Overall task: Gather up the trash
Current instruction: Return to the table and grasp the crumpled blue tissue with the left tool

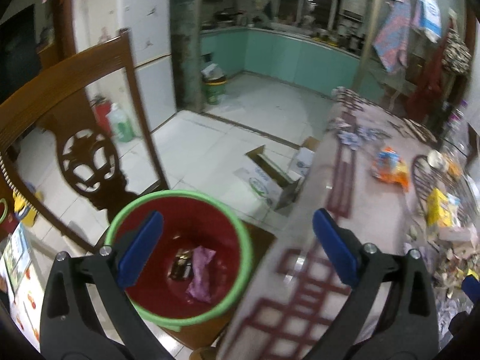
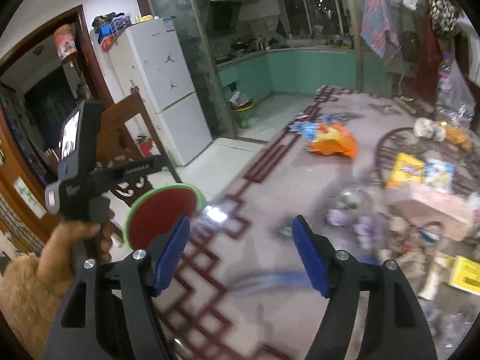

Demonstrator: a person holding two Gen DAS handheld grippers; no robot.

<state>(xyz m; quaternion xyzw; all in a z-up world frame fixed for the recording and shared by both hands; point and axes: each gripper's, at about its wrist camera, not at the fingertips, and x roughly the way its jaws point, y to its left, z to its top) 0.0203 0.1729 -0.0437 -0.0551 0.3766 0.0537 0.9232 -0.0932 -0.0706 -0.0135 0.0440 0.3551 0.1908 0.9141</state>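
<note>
Legible marks are few, and both views are motion-blurred.

1. White refrigerator (image 2: pixel 162 90): two black jumping-figure silhouette stickers on the door, one on the upper panel and one lower. A blue-and-white label sits at the top corner; its text is too small to read.
2. Handheld black device (image 2: pixel 90 174): a line of white lettering runs along its arm; characters cannot be made out.
3. Cardboard box (image 1: pixel 270 180) on the floor: green oval logo, wording illegible.

Right tongs (image 2: pixel 241 258) agape over table (image 2: pixel 270 186); red bin (image 2: pixel 163 210) left, orange wrapper (image 2: pixel 333 141) beyond.
</note>
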